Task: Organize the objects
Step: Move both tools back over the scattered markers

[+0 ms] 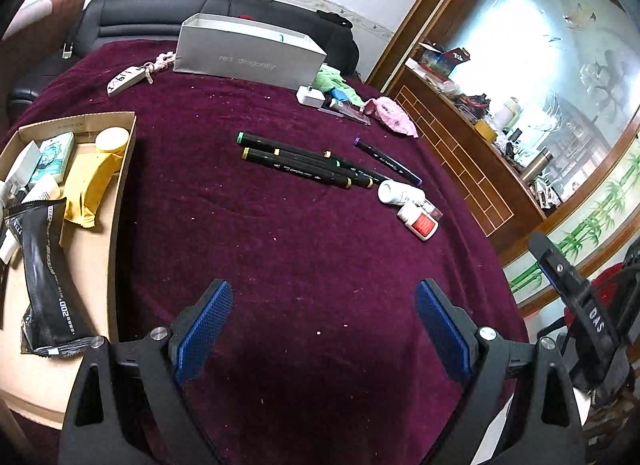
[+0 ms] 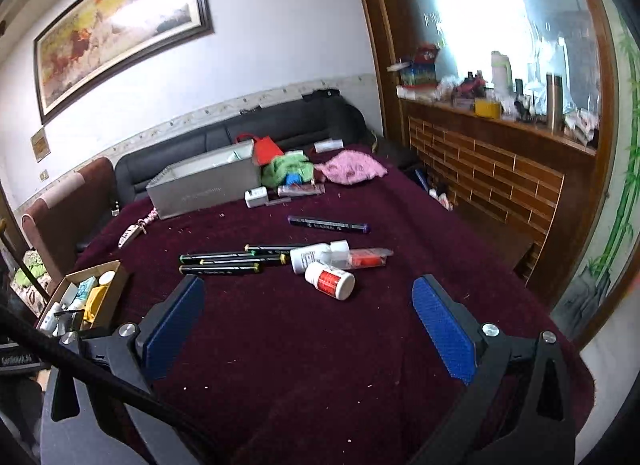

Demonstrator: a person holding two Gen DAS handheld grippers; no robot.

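Note:
Several black markers lie in a bunch mid-table on the maroon cloth, and a purple-capped marker lies apart from them. Two small white bottles, one with a red label, rest beside the markers. My left gripper is open over bare cloth, short of the markers. My right gripper is open wide, just short of the red-label bottle, and its body shows at the left view's right edge. Neither holds anything.
A cardboard tray at the left holds a black tube, a yellow packet and small boxes. A grey open box, a key fob, a white charger, green and pink cloths sit at the far side. A wooden cabinet stands right.

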